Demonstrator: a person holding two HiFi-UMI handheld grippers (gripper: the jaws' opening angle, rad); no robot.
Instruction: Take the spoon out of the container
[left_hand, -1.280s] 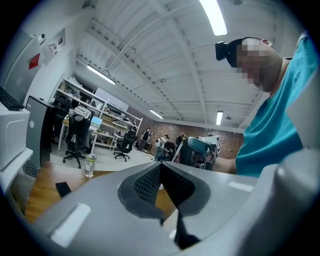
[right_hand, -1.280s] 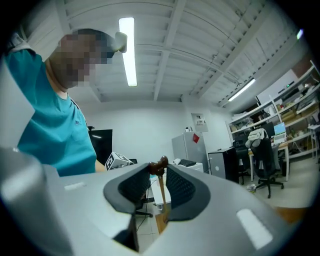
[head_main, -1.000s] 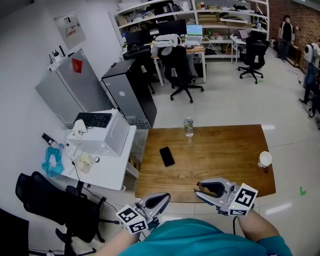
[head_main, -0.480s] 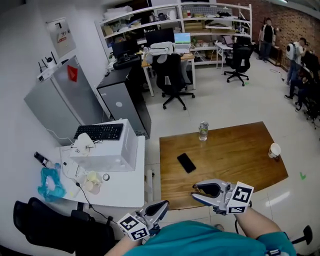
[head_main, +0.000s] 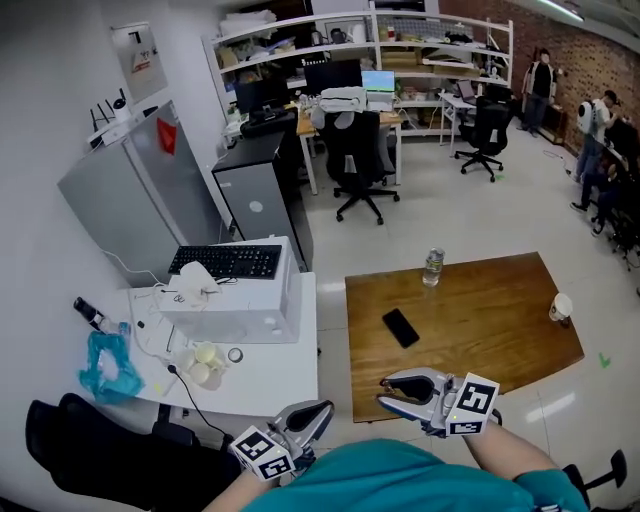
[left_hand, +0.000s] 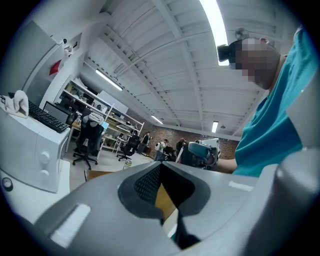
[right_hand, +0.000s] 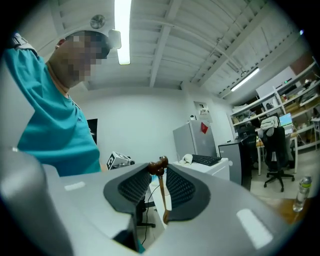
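Pinching a thin brown wooden spoon (right_hand: 162, 195) between closed jaws, the right gripper (right_hand: 159, 168) is hovering by the brown wooden table's (head_main: 480, 320) near-left corner. The left gripper (left_hand: 160, 170) is resting with jaws fully together, empty.

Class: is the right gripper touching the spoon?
Touching. In the right gripper view, the right gripper has its jaws pinched on the brown spoon.

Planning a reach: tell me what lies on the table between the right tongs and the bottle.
A black phone lies flat on the wooden table between the right tongs and the bottle; the head view shows it.
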